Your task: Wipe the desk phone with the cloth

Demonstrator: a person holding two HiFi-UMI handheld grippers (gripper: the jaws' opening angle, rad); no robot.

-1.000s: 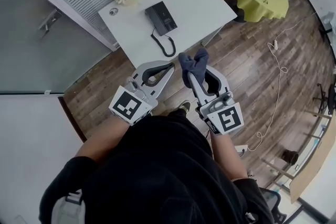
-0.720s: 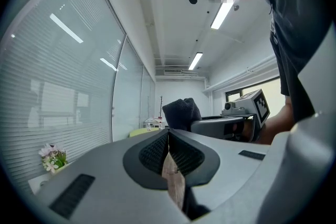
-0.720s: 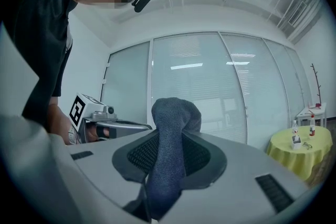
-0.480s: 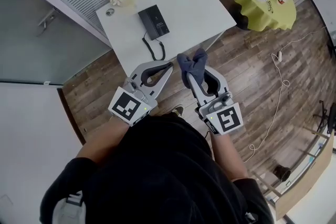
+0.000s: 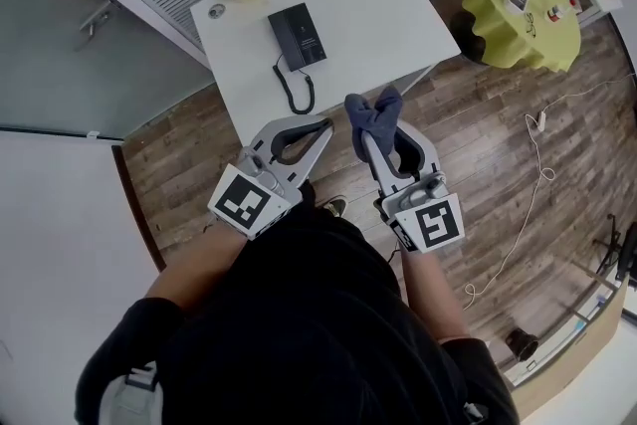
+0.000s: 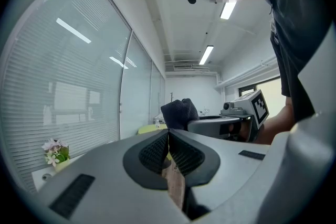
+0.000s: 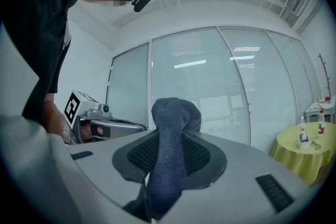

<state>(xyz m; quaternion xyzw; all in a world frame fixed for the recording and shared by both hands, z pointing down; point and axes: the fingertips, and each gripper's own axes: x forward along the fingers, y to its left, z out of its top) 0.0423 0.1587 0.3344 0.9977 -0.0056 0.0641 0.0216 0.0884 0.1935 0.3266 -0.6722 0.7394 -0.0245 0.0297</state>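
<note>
Grips the cloth (image 5: 372, 112) tight in the right gripper (image 5: 370, 140), wad poking past the tips at mid-frame. Has the left gripper (image 5: 322, 125) pressed closed on nothing, just to the left. Hovers over the floor, short of the table (image 5: 378, 5). Looks to be at the approach step, wiping not begun: phone (image 5: 299, 35) in the upper middle, well apart from the cloth. Calls next for reaching forward and lowering the wad onto the phone's top

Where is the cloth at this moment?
The cloth is clamped in the right gripper, near the head view's centre, held just off the white table's near edge and apart from the desk phone.
</note>
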